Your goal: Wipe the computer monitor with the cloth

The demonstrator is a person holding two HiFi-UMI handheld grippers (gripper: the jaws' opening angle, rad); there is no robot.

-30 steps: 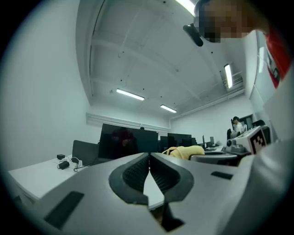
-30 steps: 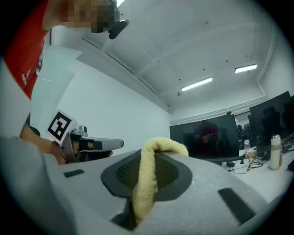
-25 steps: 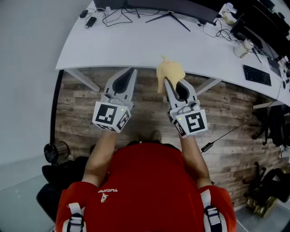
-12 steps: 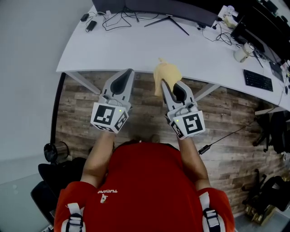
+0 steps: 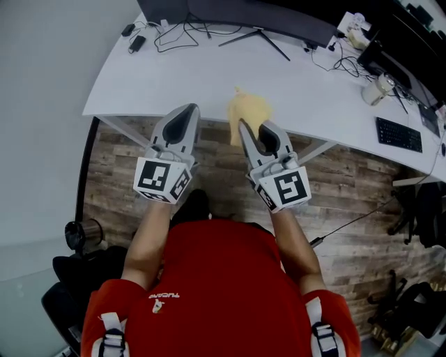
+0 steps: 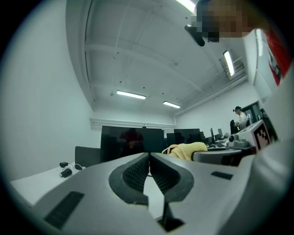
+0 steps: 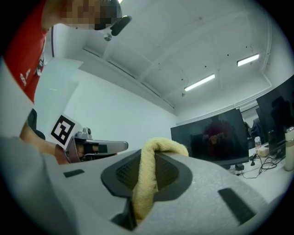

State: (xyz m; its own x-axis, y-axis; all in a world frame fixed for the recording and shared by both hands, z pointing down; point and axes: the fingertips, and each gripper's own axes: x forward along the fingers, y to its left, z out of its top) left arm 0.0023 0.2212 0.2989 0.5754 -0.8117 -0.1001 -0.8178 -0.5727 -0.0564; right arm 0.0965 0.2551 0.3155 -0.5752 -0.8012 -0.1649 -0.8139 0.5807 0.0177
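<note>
In the head view a yellow cloth point(image 5: 249, 110) is bunched at the tip of my right gripper point(image 5: 245, 127), just over the front edge of the white desk point(image 5: 209, 77). The right gripper view shows a strip of that cloth point(image 7: 148, 176) pinched between the shut jaws. My left gripper point(image 5: 188, 109) is level with it on the left, its jaws shut with nothing between them point(image 6: 149, 157). The dark computer monitor point(image 5: 261, 12) stands at the far edge of the desk, ahead of both grippers point(image 6: 132, 142) point(image 7: 212, 137).
Cables point(image 5: 178, 31) and small chargers point(image 5: 132, 40) lie at the desk's back left. A keyboard point(image 5: 398, 134), a mug point(image 5: 377, 89) and another screen point(image 5: 394, 63) are at the right. Wooden floor point(image 5: 111, 174), desk legs and a black chair point(image 5: 77, 279) are below.
Both grippers have moved forward toward the desk, side by side. The cloth has gone from over the floor to over the desk's front edge. Both jaws have stayed shut.
</note>
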